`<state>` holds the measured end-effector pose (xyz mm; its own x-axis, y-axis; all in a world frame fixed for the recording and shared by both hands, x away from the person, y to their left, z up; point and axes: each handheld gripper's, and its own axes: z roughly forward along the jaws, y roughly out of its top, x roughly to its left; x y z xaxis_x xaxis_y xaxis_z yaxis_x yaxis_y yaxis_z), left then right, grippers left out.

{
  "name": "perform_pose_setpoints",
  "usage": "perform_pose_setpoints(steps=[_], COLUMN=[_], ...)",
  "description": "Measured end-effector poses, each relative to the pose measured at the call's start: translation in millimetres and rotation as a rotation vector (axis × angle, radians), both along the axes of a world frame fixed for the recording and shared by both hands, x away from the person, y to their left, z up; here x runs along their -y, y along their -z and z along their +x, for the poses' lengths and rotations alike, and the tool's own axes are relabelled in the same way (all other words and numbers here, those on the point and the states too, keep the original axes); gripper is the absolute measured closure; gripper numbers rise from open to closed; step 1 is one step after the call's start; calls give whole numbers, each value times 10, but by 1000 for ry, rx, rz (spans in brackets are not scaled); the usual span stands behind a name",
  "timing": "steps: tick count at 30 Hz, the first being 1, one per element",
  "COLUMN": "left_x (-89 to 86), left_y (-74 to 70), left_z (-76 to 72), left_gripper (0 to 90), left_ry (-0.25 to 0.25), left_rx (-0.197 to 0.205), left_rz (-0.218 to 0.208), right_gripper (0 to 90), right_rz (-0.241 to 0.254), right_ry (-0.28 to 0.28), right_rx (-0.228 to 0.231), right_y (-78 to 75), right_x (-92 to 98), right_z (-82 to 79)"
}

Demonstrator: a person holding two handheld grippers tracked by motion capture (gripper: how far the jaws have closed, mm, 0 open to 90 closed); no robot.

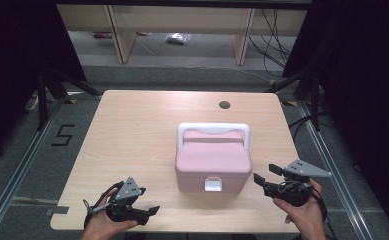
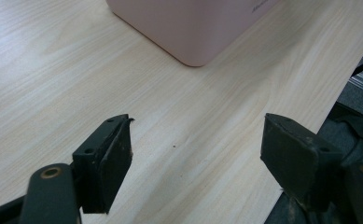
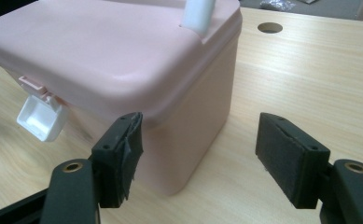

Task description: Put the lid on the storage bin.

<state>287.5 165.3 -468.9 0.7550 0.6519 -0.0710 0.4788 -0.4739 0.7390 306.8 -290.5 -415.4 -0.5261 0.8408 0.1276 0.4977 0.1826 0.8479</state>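
- Pink moulded-plastic lidded box point(image 1: 213, 162) with a white carry handle point(image 1: 213, 130) and white front latch point(image 1: 212, 184) sits right of centre on the pale wood-grain desk point(image 1: 132, 145) in the high view, between our left gripper point(image 1: 149, 212) and right gripper point(image 1: 262, 176); neither touches it.
- Left gripper view: our fingers point(image 2: 108, 161) stand apart over bare desk, the box's rounded corner ahead. We judge the smooth shell slippery and stiff.
- Right gripper view: our fingers point(image 3: 289, 156) are spread, holding nothing, just beside the box's corner. It looks light but too wide to span; we would take the handle, or pinch the latch tab.
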Motion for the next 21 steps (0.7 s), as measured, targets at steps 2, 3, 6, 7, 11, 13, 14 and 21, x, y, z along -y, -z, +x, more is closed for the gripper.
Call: perform_pose_setpoints(steps=[2,3,6,7,11,13,14,21], left_x=[-8,-7,-2,-7,24,40,42,58], left_y=[8,13,32,38,56,63,69,132], left_z=[-8,-15,-37,-37,-91,-117,-122,-199], left_gripper=[242,242,242,242,241,233,228,181], left_ry=[-7,-7,-15,-10,-13,-8,-14,-34], left_rx=[0,-3,1,6,17,19,29,38], left_rz=[4,-6,-1,18,13,5,13,-1], right_gripper=[322,320,312,307,276,254,245,173], right_rz=[13,26,21,4,18,3,11,-34], right_ry=[-2,4,-15,-24,-43,-53,-54,-116], right_rx=[-3,-21,-25,-4,-7,16,-4,-4], right_y=[37,57,118,140,226,278,293,437], right_x=[13,3,12,21,4,3,-12,-71], right_z=[-29,-58,-111,-120,-199,-205,-222,-230])
